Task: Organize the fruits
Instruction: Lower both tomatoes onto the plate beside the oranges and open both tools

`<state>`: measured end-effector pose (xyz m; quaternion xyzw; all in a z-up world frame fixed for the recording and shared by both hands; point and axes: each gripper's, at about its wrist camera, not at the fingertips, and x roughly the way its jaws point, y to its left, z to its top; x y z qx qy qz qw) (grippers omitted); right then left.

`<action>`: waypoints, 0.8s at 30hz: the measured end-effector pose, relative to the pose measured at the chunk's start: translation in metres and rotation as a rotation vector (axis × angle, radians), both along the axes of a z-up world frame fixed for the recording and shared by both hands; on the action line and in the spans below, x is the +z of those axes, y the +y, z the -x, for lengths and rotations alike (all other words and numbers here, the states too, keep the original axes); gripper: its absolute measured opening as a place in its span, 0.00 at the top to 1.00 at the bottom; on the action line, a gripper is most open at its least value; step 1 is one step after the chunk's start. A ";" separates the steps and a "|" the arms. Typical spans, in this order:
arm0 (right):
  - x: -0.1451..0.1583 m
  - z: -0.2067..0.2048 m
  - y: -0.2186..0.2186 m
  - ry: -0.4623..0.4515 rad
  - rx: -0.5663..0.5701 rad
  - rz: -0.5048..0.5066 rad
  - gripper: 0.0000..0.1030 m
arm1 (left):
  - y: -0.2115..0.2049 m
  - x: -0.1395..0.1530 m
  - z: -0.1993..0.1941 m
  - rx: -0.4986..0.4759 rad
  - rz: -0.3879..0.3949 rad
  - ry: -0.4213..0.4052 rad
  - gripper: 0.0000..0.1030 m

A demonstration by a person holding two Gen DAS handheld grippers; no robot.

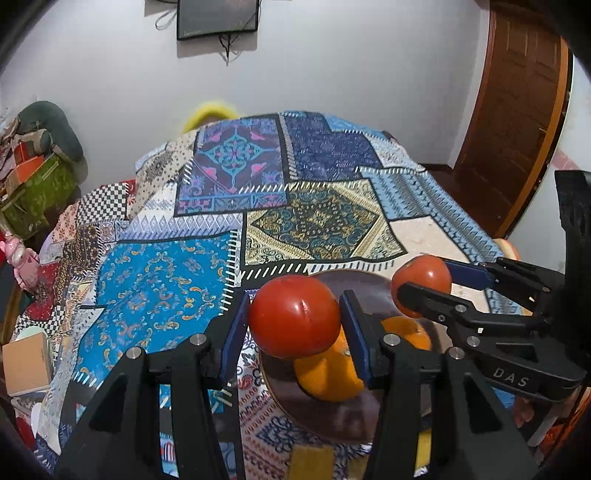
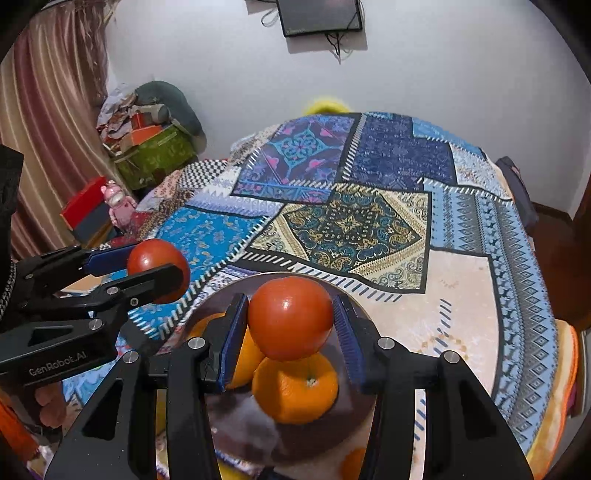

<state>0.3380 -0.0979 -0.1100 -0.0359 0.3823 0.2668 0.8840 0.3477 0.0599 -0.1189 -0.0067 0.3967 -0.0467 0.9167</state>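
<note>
My left gripper [image 1: 293, 319] is shut on a red tomato [image 1: 294, 316] and holds it above a dark round plate [image 1: 332, 413] that carries two oranges [image 1: 328, 373]. My right gripper [image 2: 290, 325] is shut on a second red tomato [image 2: 290, 323], also above the plate [image 2: 251, 424] and its oranges [image 2: 295, 391]. In the left wrist view the right gripper [image 1: 421, 291] shows at the right with its tomato [image 1: 424, 275]. In the right wrist view the left gripper [image 2: 159, 271] shows at the left with its tomato [image 2: 157, 260].
The plate sits on a bed under a patchwork blanket [image 1: 258, 206]. Another orange [image 2: 352, 463] lies by the plate's near rim. A wooden door [image 1: 513, 122] stands at the right, boxes and clutter [image 2: 147, 147] at the left, a screen [image 2: 319, 16] on the wall.
</note>
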 end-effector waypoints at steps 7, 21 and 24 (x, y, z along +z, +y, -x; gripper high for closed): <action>-0.016 -0.013 0.009 0.026 0.008 0.038 0.57 | 0.007 -0.025 -0.023 0.017 0.001 0.048 0.52; -0.033 -0.025 0.012 0.096 0.014 0.033 0.57 | 0.005 -0.044 -0.044 0.027 0.018 0.089 0.52; -0.035 -0.024 0.012 0.100 0.017 0.034 0.57 | 0.005 -0.049 -0.046 0.027 0.016 0.106 0.52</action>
